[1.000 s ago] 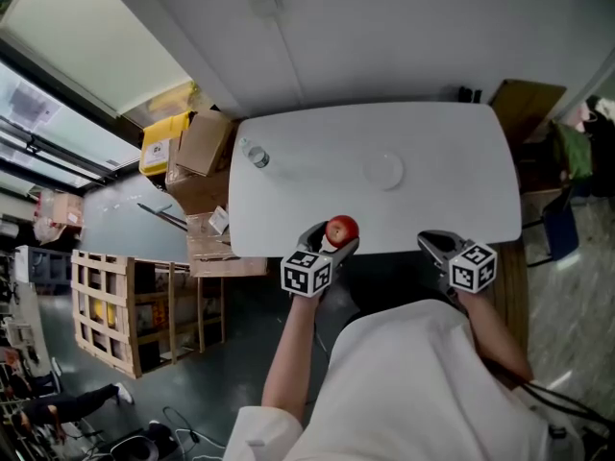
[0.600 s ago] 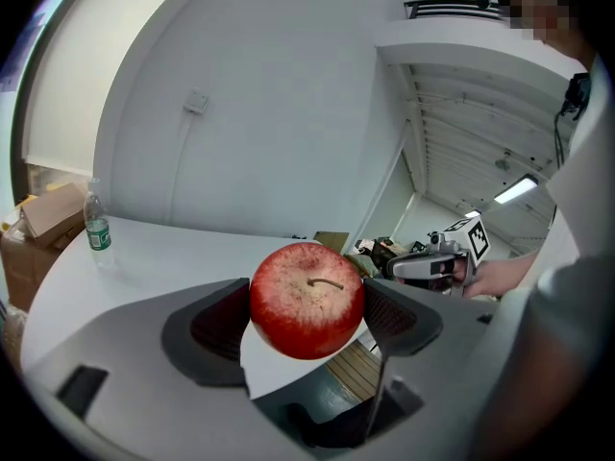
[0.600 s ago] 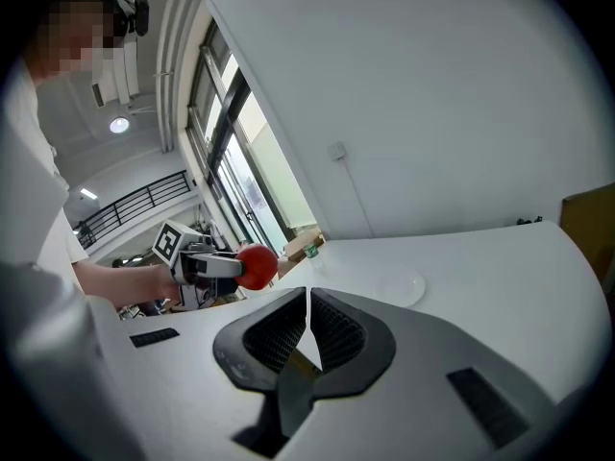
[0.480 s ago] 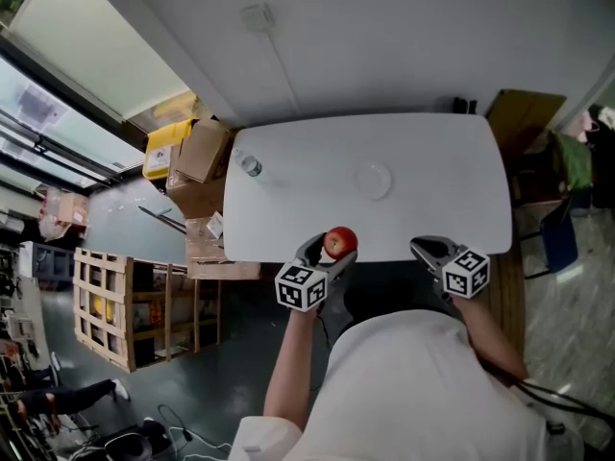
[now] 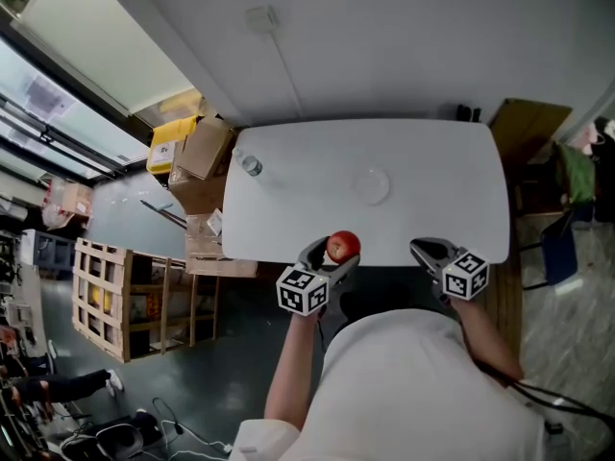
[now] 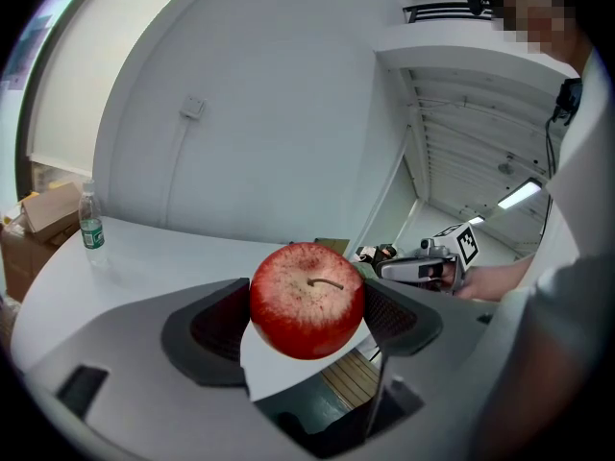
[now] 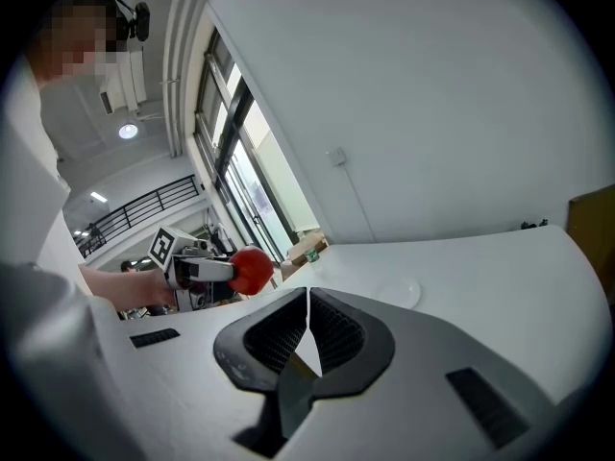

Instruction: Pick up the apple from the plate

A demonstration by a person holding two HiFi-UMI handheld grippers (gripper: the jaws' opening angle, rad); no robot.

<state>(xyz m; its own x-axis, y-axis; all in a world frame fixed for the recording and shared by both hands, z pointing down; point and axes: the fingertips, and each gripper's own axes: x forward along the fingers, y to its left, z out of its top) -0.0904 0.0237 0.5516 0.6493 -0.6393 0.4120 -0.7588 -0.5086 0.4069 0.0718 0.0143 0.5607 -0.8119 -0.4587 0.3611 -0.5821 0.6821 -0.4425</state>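
A red apple (image 6: 307, 299) with a short stem is clamped between the dark pads of my left gripper (image 6: 307, 315). In the head view the left gripper (image 5: 332, 254) holds the apple (image 5: 342, 247) over the near edge of the white table (image 5: 432, 190). A white plate (image 5: 371, 182) lies bare near the table's middle, well beyond the apple. My right gripper (image 5: 430, 252) hovers at the near edge further right, its jaws shut with nothing between them (image 7: 307, 339). In the right gripper view I see the apple (image 7: 251, 269) and the plate (image 7: 401, 293).
A small water bottle (image 5: 251, 165) stands near the table's far left corner. Cardboard boxes (image 5: 204, 148) and a wooden crate (image 5: 144, 305) sit on the floor to the left. A brown box (image 5: 528, 128) stands by the far right corner. A white wall runs behind the table.
Both grippers stay at the table's near edge; the apple remains held in the left gripper. The head view has shifted a little, nothing else.
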